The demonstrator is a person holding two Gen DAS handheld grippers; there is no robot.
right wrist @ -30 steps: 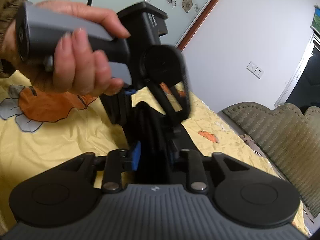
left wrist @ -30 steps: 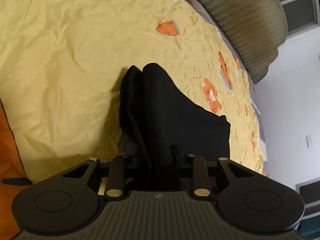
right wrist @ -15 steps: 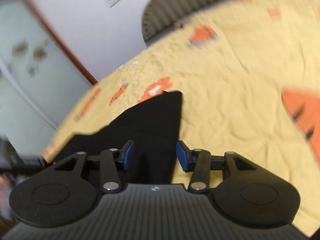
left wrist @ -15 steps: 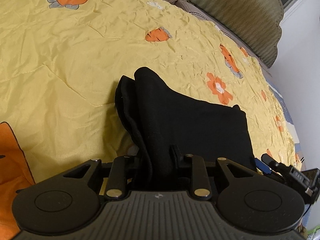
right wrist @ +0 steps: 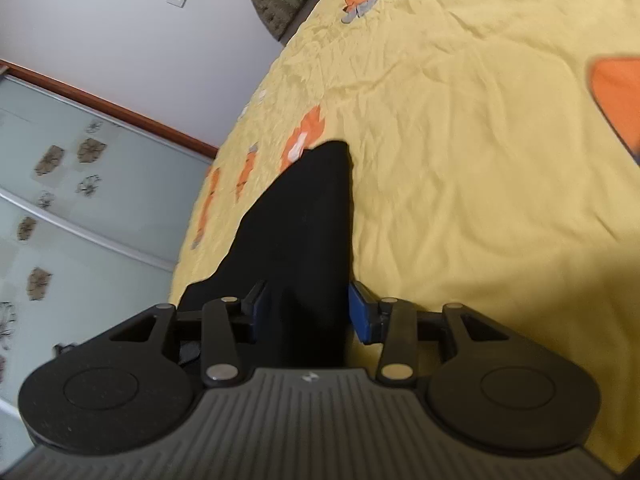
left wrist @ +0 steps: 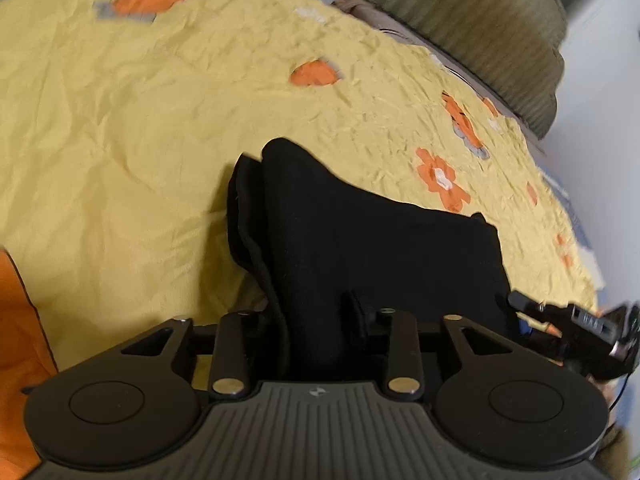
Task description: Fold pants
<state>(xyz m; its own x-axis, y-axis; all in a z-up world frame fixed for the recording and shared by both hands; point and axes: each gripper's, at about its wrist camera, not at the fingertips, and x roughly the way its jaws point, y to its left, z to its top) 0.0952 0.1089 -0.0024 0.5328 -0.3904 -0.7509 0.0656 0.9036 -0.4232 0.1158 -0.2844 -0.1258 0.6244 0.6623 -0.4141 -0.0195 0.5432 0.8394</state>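
One pair of black pants lay folded on the yellow bedspread — green headboard behind, nothing in the way. Left gripper was clamped on the pants' near edge. Right gripper had just been closing, pants between its blue pads — grip unclear.

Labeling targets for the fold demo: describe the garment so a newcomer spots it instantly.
Start at the yellow bedspread with orange flower and carrot prints that fills both views. On it lie the black pants, folded into a thick layered bundle, one end gripped by the left gripper. They are the only dark, unpatterned fabric on the bed.
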